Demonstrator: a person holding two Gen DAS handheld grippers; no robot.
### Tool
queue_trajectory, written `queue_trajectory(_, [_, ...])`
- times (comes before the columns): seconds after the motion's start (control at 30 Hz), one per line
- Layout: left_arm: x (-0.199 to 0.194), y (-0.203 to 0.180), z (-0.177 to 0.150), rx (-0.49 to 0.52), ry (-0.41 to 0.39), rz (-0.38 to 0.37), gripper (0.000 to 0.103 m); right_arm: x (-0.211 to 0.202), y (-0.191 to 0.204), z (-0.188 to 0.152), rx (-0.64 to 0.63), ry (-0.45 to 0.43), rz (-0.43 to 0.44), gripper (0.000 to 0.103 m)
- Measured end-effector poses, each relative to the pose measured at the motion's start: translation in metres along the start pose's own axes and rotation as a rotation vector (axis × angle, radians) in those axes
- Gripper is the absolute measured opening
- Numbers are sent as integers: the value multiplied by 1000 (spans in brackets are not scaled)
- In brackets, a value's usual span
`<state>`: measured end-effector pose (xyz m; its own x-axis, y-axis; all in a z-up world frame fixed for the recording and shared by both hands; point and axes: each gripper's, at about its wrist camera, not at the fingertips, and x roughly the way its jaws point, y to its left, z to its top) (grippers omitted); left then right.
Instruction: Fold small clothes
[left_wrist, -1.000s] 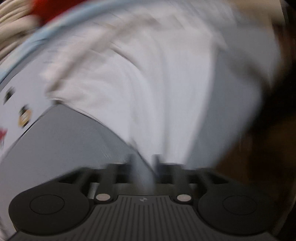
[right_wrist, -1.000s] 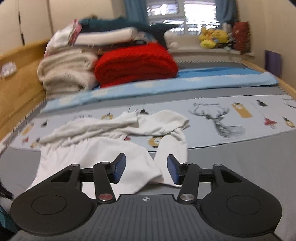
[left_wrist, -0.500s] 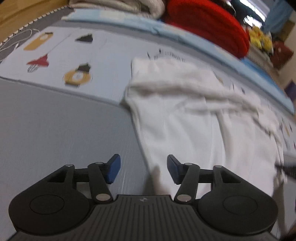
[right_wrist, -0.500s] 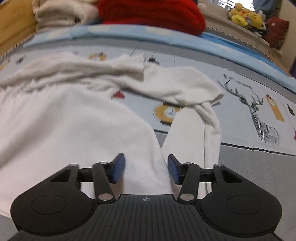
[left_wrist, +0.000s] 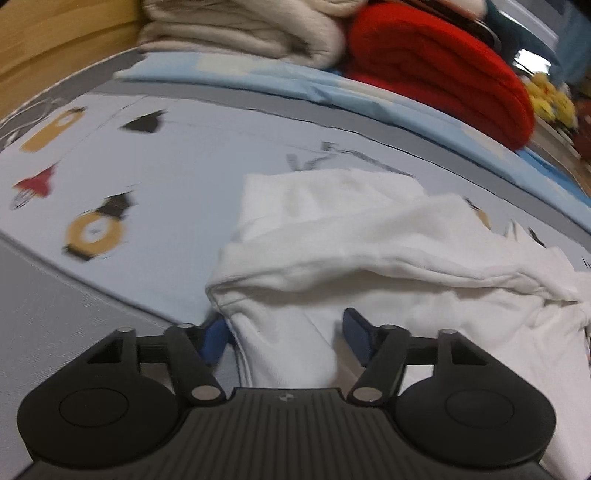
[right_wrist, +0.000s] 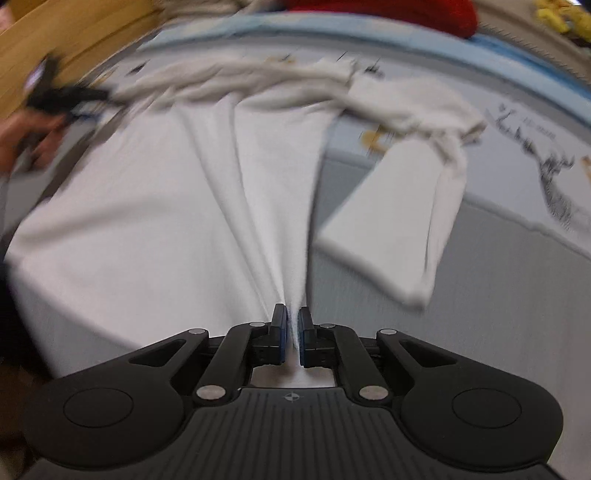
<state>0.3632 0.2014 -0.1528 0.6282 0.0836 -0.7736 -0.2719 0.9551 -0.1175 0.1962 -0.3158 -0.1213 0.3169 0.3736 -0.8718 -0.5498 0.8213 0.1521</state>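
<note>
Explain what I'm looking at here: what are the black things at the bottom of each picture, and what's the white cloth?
There is no robot. A person holds a two-fingered pinching tool in each hand, and a small camera on each tool looks forward along its fingers. One picture comes from the left tool, the other from the right tool. Both look down on a small white garment spread on a printed bedsheet, with a red blanket folded behind. The right tool's jaws are closing on a pinch of the garment. The left tool's jaws are narrowing slightly, straddling the garment's edge without pressing it.
</note>
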Motion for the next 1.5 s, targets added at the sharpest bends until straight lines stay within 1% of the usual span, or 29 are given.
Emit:
queue_trajectory(0.07, [7,-13,1,30,-1,-25,53,-6,1,-21,-39,60,55,5])
queue_trajectory(0.17, [14,-33,1,70,11,-79,51,-16,-5,-43,-37,110,106,5])
queue_trajectory(0.23, [16,-46,1,129,17,-95,51,-26,-17,-45,19,110,151,12])
queue_trajectory(0.3, [17,-53,2,187,17,-67,51,-39,-30,-41,66,64,193,15])
queue_trajectory(0.33, [17,-54,3,188,24,-65,51,-45,-37,-37,82,23,178,25])
queue_trajectory(0.4, [18,-50,6,162,51,-61,51,-54,-53,-24,143,-67,103,41])
queue_trajectory(0.43, [18,-48,8,144,64,-64,52,-53,-63,-14,181,-111,72,44])
queue_trajectory(0.53, [15,-43,12,107,90,-67,52,-33,-87,13,284,-188,-46,45])
queue_trajectory(0.6, [14,-44,15,116,117,-45,52,-8,-101,27,341,-191,-141,45])
queue_trajectory(0.67, [15,-45,19,133,136,-29,54,14,-110,40,365,-158,-199,45])
queue_trajectory(0.7, [15,-46,20,144,146,-20,54,24,-115,47,363,-138,-206,44])
queue_trajectory(0.8, [13,-46,24,163,177,-9,54,36,-110,59,281,-148,-171,0])
queue_trajectory(0.87, [13,-46,25,168,187,-10,54,35,-106,64,205,-146,-181,0])
queue_trajectory(0.9, [14,-46,26,172,194,-9,54,28,-108,68,172,-165,-227,0])
queue_trajectory(0.93, [15,-46,26,176,200,-7,54,20,-111,72,146,-186,-306,0])
queue_trajectory(0.97, [15,-46,27,180,205,-5,54,10,-114,75,120,-211,-420,0])
queue_trajectory(1.0, [16,-46,27,183,210,-3,54,0,-122,77,113,-245,-569,0])
queue_trajectory(1.03, [16,-46,26,186,213,-1,54,-11,-133,78,130,-290,-740,0])
queue_trajectory(1.07, [16,-47,27,188,216,1,54,-19,-145,78,155,-330,-866,0])
queue_trajectory(1.13, [17,-47,28,186,222,3,54,-31,-170,75,203,-381,-1099,0])
queue_trajectory(1.17, [17,-48,28,184,226,3,54,-33,-181,72,218,-382,-1188,0])
queue_trajectory(1.2, [18,-48,28,181,230,3,54,-31,-195,68,241,-360,-1247,0])
queue_trajectory(1.23, [18,-49,29,179,233,3,55,-29,-207,64,272,-332,-1248,0])
queue_trajectory(1.27, [19,-49,30,178,237,3,56,-28,-218,58,322,-307,-1215,0])
queue_trajectory(1.3, [19,-50,30,178,240,2,57,-30,-231,49,426,-293,-1135,0])
queue_trajectory(1.37, [20,-51,30,179,245,0,57,-40,-249,32,625,-321,-976,1])
queue_trajectory(1.4, [20,-51,31,179,248,-1,58,-47,-258,22,761,-361,-880,5])
queue_trajectory(1.43, [21,-51,31,178,250,-1,58,-54,-263,13,872,-419,-799,12])
queue_trajectory(1.5, [22,-51,31,172,254,1,59,-63,-269,2,1022,-562,-569,18])
